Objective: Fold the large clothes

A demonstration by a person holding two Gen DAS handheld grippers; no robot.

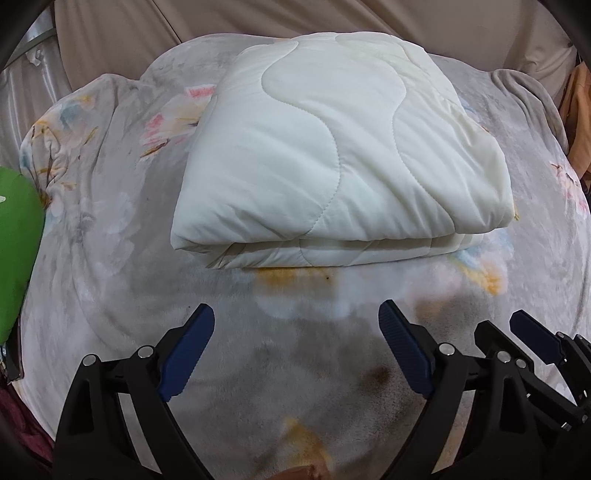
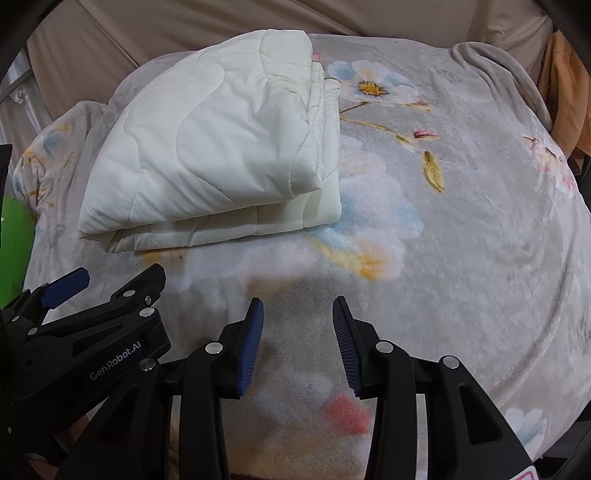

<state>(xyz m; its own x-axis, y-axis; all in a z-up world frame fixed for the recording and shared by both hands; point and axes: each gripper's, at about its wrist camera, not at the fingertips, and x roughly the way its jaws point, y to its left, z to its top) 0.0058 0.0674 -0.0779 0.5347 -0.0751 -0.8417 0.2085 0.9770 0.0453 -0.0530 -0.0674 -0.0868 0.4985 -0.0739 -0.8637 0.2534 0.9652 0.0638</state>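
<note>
A white quilted comforter (image 1: 332,155) lies folded into a thick rectangular stack on the grey floral blanket (image 1: 110,277); in the right wrist view it (image 2: 221,155) sits at upper left. My left gripper (image 1: 295,321) is open and empty, held above the blanket a short way in front of the comforter's near fold. My right gripper (image 2: 297,314) is open and empty, to the right of the left one and in front of the comforter's right corner. The right gripper's fingers (image 1: 532,332) show at the lower right of the left wrist view, and the left gripper's body (image 2: 92,332) at the lower left of the right wrist view.
The grey floral blanket (image 2: 461,221) covers the whole bed. A green object (image 1: 14,251) lies at the left edge. Beige fabric (image 1: 221,22) hangs behind the bed, and orange cloth (image 2: 565,92) sits at the far right.
</note>
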